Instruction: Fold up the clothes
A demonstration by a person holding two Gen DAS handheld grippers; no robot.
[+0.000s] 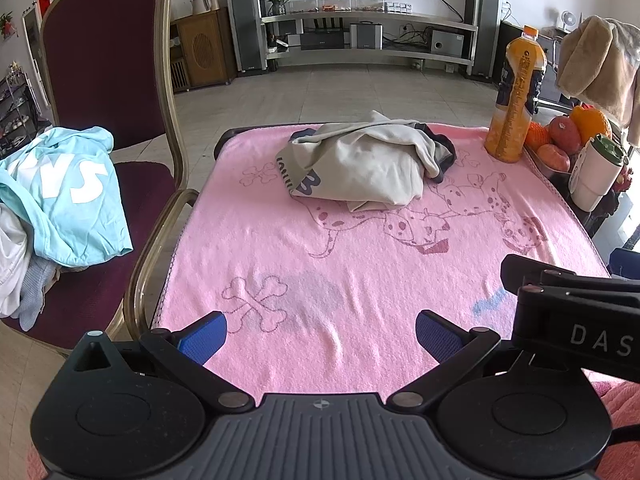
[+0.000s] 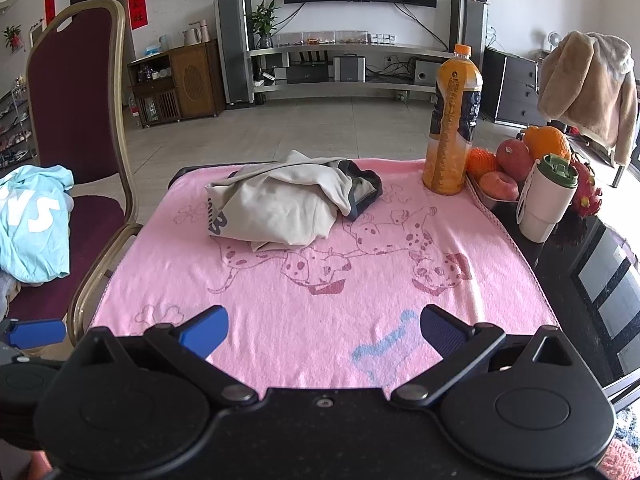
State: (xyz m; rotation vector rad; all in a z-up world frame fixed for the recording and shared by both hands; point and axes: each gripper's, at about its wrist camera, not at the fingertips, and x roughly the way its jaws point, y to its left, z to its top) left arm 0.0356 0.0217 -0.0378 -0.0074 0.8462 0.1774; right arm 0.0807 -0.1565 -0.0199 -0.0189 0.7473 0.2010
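With both your left claw (image 1: 320,334) and right claw (image 2: 324,330) spread and empty, the cream garment (image 2: 280,204) on the worktop (image 2: 480,280) looks roughly bundled, while the teal shirt (image 1: 68,196) waits unfolded on the chair (image 1: 136,208).

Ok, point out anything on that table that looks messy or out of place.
The beige garment lies bunched in a heap on the pink towel, its dark-trimmed edge flopped open, not folded. An orange juice bottle stands at the towel's far right corner. Nothing looks spilled or damaged.

The towel (image 2: 304,320) is pink with dalmatian and bone outlines and one pale blue bone. The crumpled garment (image 2: 280,204) is cream with dark navy trim and lettering; the gripper pads (image 2: 208,332) are blue.
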